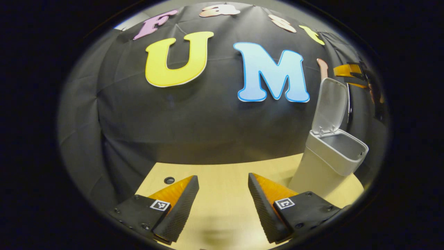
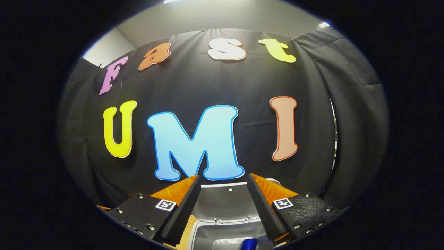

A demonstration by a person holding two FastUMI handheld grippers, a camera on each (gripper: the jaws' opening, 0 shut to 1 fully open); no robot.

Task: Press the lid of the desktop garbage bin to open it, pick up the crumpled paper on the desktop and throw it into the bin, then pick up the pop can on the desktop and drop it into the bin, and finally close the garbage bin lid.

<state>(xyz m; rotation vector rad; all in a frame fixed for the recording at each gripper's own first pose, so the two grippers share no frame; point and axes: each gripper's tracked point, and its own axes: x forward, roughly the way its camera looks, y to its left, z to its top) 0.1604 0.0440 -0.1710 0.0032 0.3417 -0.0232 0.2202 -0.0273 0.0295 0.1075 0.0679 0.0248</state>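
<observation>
Item: pale grey plastic desktop bin (image 1: 329, 163), hinged lid (image 1: 330, 106) upright, standing on the light wooden tabletop (image 1: 222, 194).

Right tongs (image 2: 222, 198) hung spread above its mouth; a blue object (image 2: 249, 244) lay just below, probably the can.

Left tongs (image 1: 222, 205) released, empty, beside the bin.

We judged the lid should next be pressed gently down.

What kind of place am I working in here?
Likely a small recording booth, not a home: black cloth wall hung behind a pale wooden desk, with a white bin standing on it, lid up.
</observation>
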